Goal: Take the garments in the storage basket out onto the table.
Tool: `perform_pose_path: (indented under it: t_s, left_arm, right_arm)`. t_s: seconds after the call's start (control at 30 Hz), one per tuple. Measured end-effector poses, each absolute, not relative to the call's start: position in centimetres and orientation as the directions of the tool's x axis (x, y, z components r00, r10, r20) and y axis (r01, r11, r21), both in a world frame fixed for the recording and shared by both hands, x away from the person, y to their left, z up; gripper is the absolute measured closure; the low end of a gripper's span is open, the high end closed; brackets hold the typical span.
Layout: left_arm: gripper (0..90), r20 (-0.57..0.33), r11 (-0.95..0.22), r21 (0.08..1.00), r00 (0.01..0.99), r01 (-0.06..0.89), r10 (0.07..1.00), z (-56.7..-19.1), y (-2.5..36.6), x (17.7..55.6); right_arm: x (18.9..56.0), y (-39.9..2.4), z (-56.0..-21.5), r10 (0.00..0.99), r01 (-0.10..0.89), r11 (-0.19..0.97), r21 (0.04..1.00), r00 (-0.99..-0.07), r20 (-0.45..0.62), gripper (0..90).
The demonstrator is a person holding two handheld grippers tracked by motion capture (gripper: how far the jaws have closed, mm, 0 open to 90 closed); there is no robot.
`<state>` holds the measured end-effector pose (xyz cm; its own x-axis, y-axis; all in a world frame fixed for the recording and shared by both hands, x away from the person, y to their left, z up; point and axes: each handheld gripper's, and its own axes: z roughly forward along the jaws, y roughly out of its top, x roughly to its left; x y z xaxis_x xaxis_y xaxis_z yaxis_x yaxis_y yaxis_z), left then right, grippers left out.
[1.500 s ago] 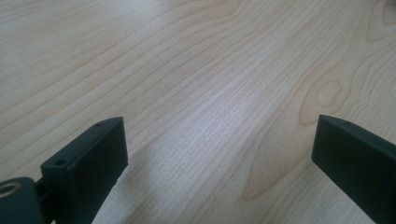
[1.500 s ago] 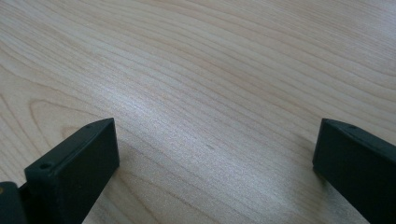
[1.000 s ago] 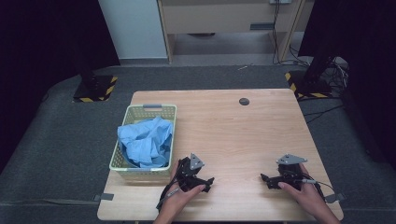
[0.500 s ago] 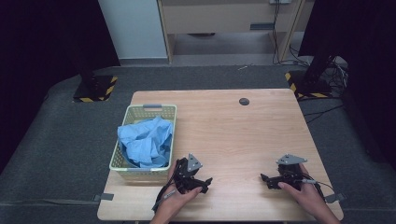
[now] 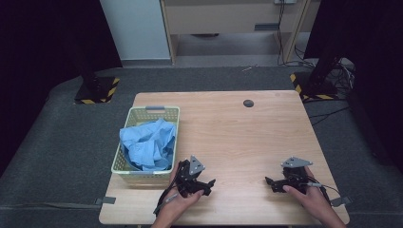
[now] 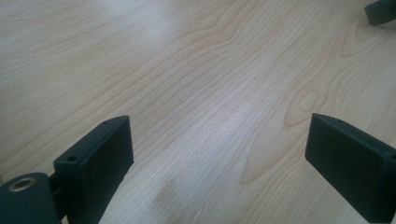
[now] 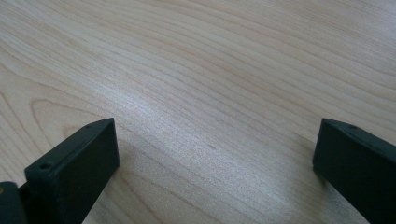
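Observation:
A pale green basket stands on the left of the wooden table, with crumpled blue cloth heaped in it. My left gripper rests on the table just right of the basket's near corner, held in a hand. It is open, and in the left gripper view only bare wood lies between its jaws. My right gripper sits near the front right of the table, pointing left. It is open too, with bare wood between its jaws in the right gripper view.
A small dark round disc lies near the table's far edge. Black stands with yellow-striped bases flank the table on the grey floor. A tip of the other gripper shows at the top right of the left gripper view.
The left gripper has shifted slightly beside the basket. The right gripper has stayed in place.

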<state>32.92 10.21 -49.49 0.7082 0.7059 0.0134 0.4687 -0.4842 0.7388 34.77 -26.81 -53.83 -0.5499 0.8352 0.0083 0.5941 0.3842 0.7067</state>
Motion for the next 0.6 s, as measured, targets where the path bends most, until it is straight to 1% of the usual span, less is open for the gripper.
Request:
perform_pose_path:
  t_s: [0.3, 0.6]
  left_arm:
    - [7.3, 0.019, -0.461, 0.757, 0.69, 0.463, 0.723, -48.9, 10.8, 32.9]
    - [4.8, 0.007, -0.454, 0.771, 0.707, 0.447, 0.708, -48.1, 11.1, 32.6]
  right_arm:
    - [34.8, -26.8, -53.8, 0.835, 0.594, 0.384, 0.707, -0.55, 0.008, 0.5]
    - [34.7, -26.8, -53.8, 0.836, 0.595, 0.383, 0.707, -0.549, 0.009, 0.5]
